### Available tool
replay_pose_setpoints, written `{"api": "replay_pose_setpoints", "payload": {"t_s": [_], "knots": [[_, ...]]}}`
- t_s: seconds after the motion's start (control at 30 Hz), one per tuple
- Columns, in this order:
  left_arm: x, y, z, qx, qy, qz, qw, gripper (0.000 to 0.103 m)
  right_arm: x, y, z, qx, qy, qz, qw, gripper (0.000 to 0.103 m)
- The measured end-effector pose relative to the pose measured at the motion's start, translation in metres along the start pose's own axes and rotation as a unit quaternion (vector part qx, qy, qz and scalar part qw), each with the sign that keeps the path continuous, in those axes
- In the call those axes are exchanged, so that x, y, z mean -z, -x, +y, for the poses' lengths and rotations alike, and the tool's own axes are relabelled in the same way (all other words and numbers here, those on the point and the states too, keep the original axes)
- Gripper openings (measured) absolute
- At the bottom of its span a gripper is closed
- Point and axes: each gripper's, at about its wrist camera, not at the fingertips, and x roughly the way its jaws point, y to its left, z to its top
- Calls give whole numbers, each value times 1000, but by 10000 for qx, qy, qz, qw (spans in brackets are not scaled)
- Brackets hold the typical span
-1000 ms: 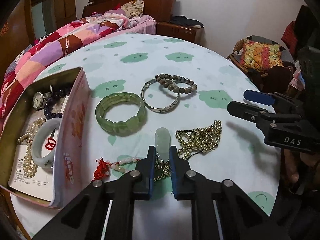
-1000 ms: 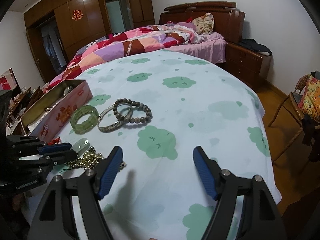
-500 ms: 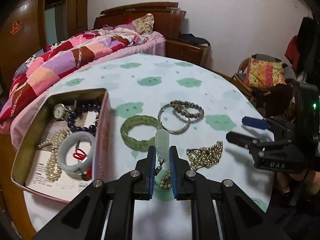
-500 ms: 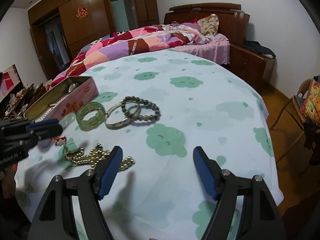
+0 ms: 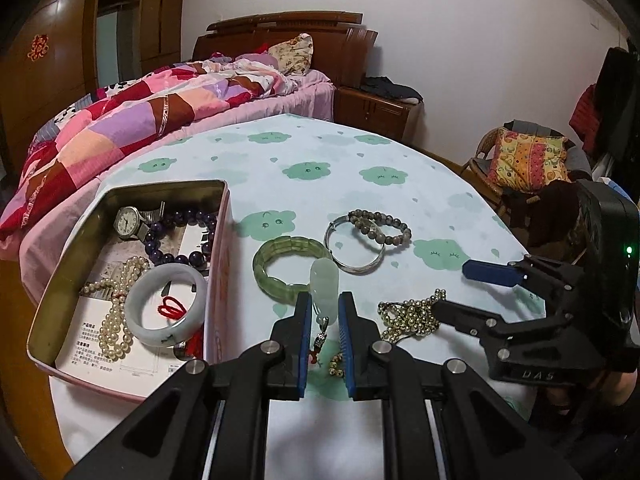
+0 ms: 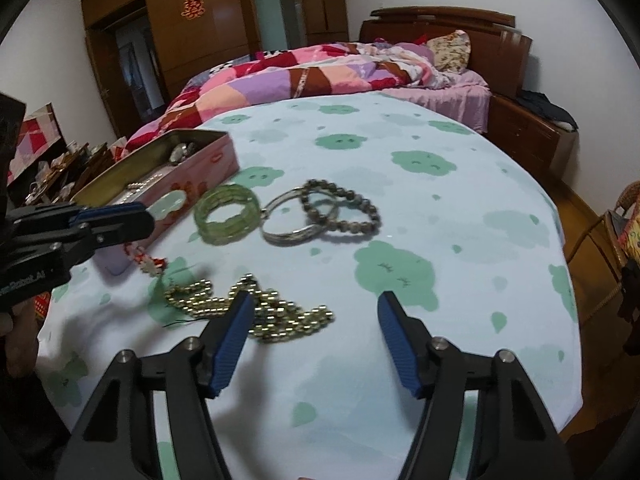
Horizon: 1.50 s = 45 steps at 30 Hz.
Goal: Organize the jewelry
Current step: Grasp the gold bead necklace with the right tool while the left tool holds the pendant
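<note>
Right claw (image 6: pixel 316 332) gapes wide above gold bead chain (image 6: pixel 256 308).

tin wall (image 5: pixel 219 280) left, bracelets (image 5: pixel 294 268) ahead

The left black tool with blue-padded fingers (image 5: pixel 323 307) is raised above the tabletop's near edge, its jaws pinched on a pale green jade pendant (image 5: pixel 325 282). The right matching tool (image 6: pixel 316 312) hovers with its jaws spread wide.

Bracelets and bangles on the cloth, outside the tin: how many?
3. Green jade bracelet nearest the tin; silver bangle beside it on the right; grey bead bracelet overlapping the bangle's far-right rim. None appear hidden.
</note>
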Motion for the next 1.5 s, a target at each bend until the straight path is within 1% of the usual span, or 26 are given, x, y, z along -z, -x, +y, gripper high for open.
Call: {"api": "replay_pose_setpoints", "payload": {"t_s": [0.2,0.27,0.53,0.67,0.7,0.73,0.77,0.83,0.87,0.93,0.97,1.03,1.23,1.5], "knots": [[3,1,-1,87,-17,7,10000,12,1,-6,15,-77,151,102,9998,65],[3,1,-1,115,-13,3,9999,12,1,-9,16,-87,154,152,9997,63],[4,1,2,128,28,17,9999,12,3,-18,22,-32,244,257,9994,61],[6,0,0,134,11,36,9999,12,3,-18,22,-22,234,252,9994,58],[6,1,0,136,6,33,9999,12,3,-18,22,-10,236,250,9994,54],[6,1,0,139,6,30,9999,13,3,-18,22,24,261,249,9993,43],[6,1,0,143,9,23,9999,12,4,-18,23,75,297,250,9992,36],[5,2,0,140,8,10,9999,12,4,-17,21,68,276,246,9993,33],[5,3,1,140,14,3,9999,12,4,-17,21,72,280,244,9993,27],[6,3,1,140,26,-5,9999,13,4,-17,23,78,325,245,9991,22],[6,4,2,143,28,-8,9999,13,4,-17,23,76,335,240,9991,16],[6,4,2,139,39,-17,9999,13,4,-16,23,56,335,226,9992,13],[1,20,4,129,68,-230,9996,13,-2,-2,26,106,321,-55,9994,13],[-3,35,8,167,128,-432,9988,13,-15,14,26,190,222,-303,9991,13]]}}
